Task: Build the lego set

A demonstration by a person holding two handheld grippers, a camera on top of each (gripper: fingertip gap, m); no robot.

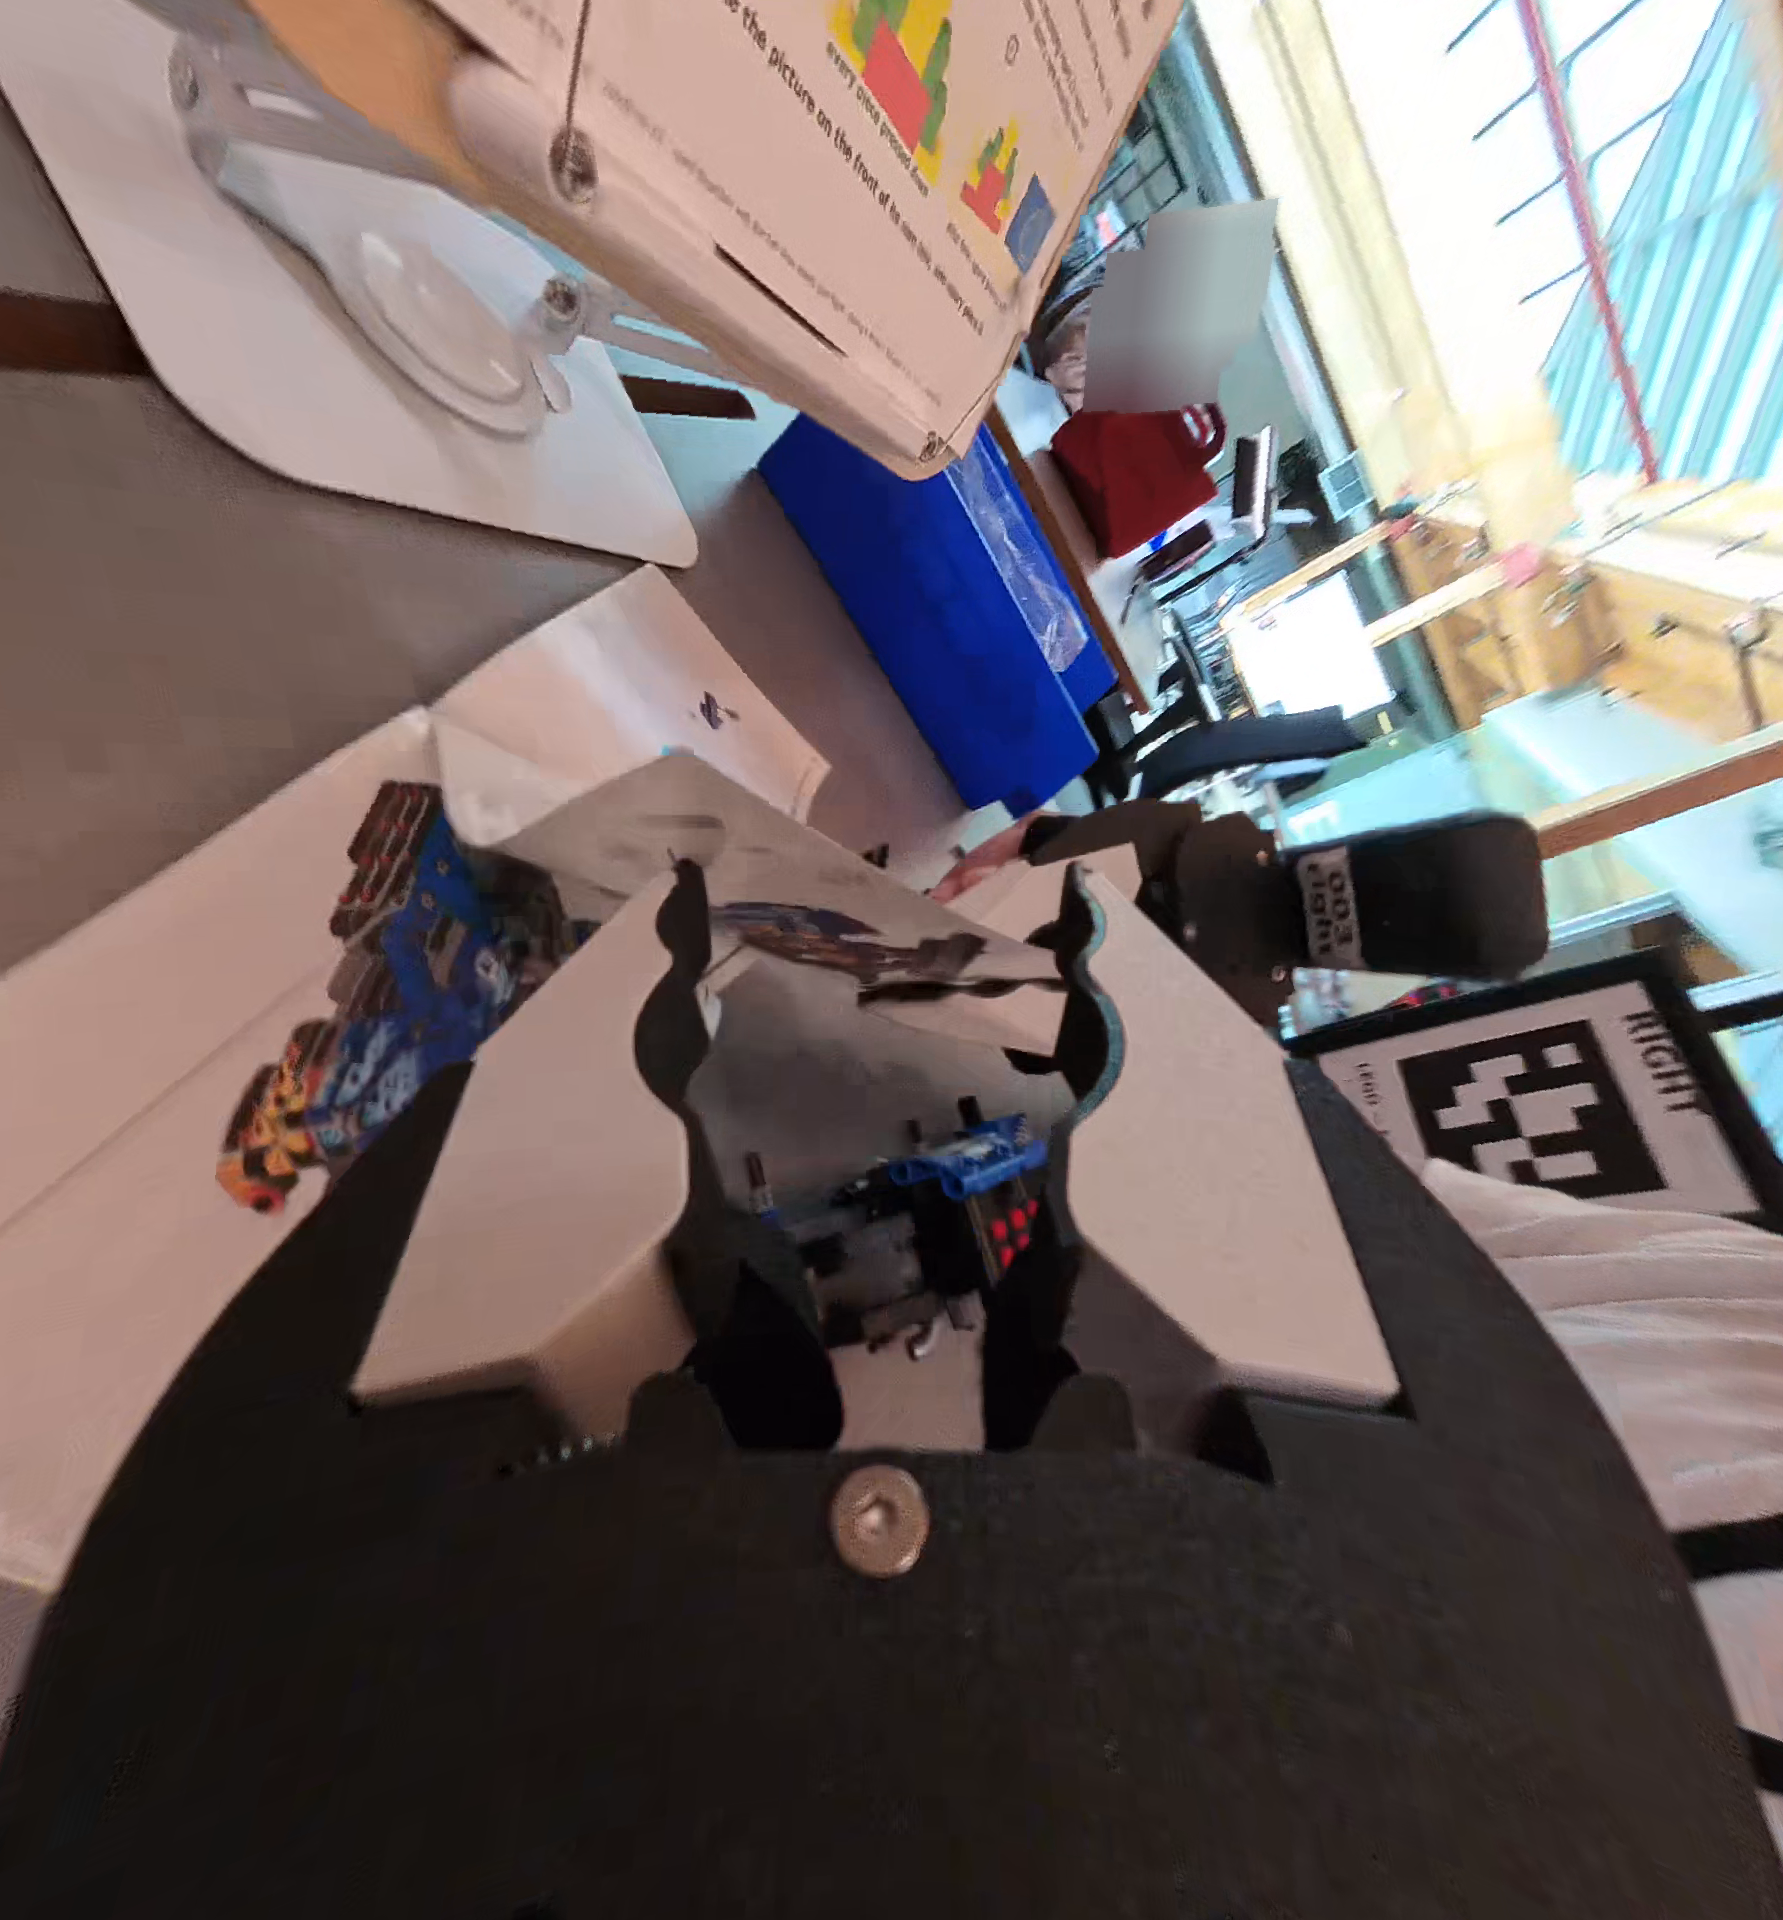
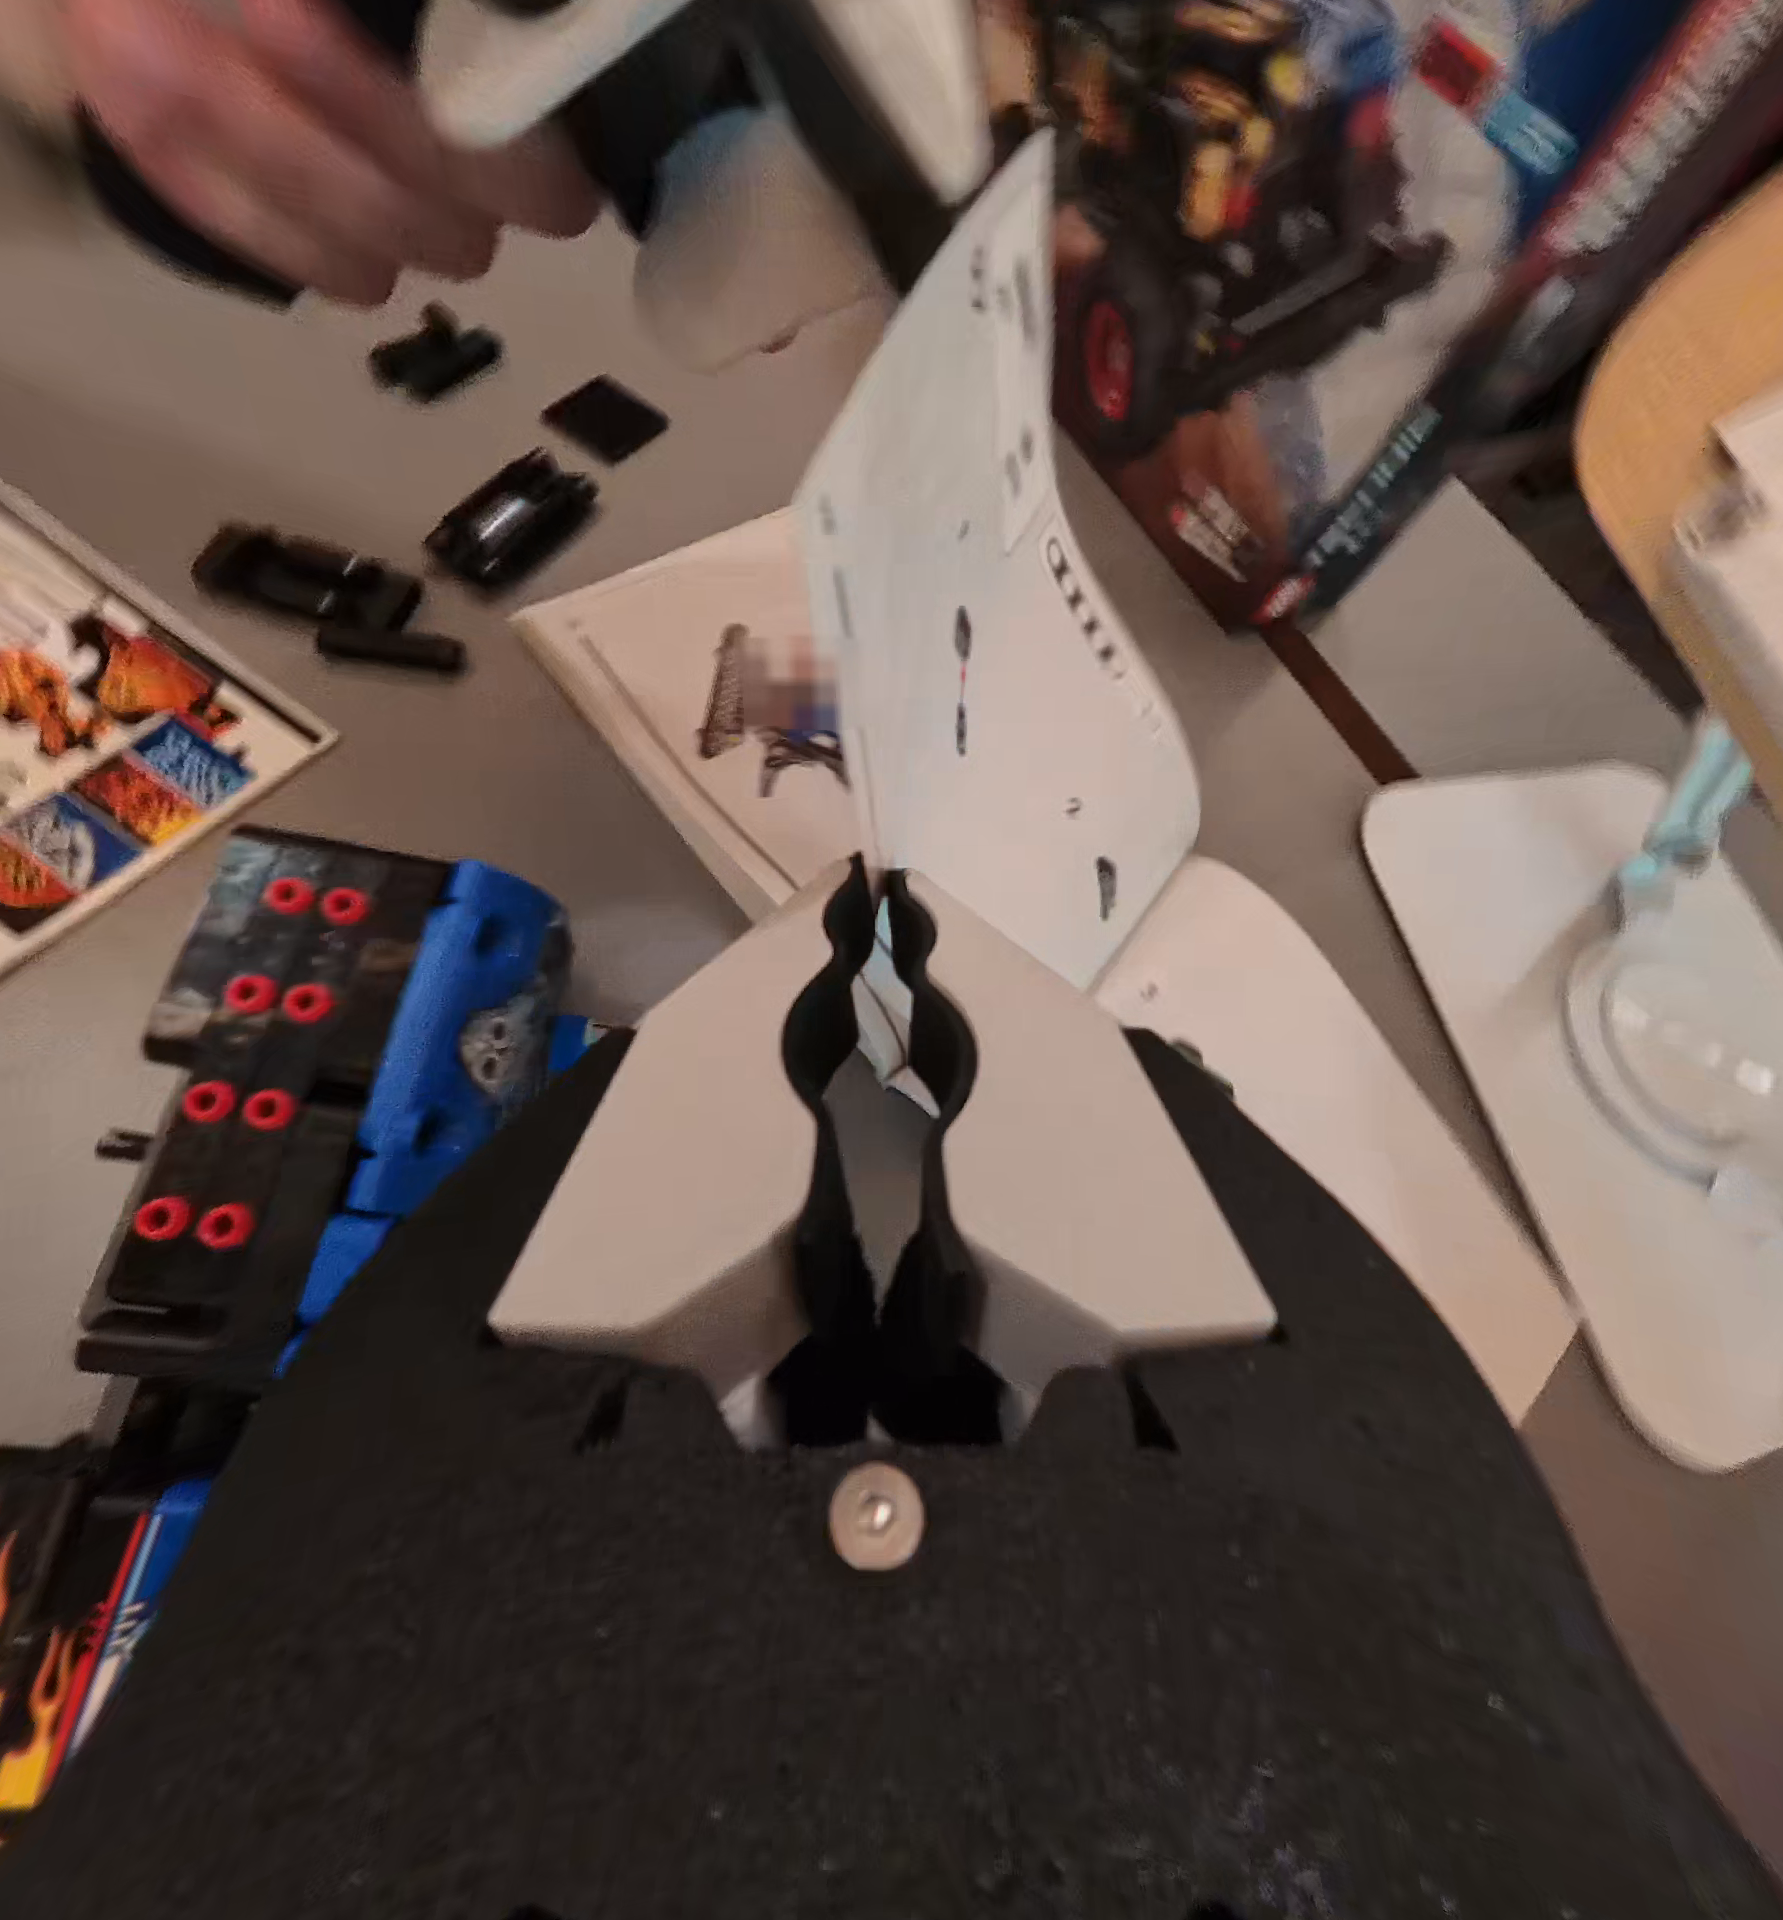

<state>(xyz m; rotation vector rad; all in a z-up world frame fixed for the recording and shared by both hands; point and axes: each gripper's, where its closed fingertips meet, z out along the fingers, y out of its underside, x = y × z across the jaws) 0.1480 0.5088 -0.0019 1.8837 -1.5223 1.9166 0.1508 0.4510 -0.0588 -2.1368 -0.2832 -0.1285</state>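
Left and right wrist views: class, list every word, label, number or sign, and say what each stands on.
I do not quote writing; these bear it:
Card with brick pictures: printed lines.
Black-and-white marker tag: a short word.
Black handle's white sticker: small print.
Lego box: blurred lettering.
Instruction booklet: too small and blurred.
Sticker sheet: blurred.

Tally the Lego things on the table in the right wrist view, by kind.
Loose black pieces: 5
Sticker sheet: 1
Instruction booklet: 1
Set box: 1
Part-built model with red rings: 1
Total: 9
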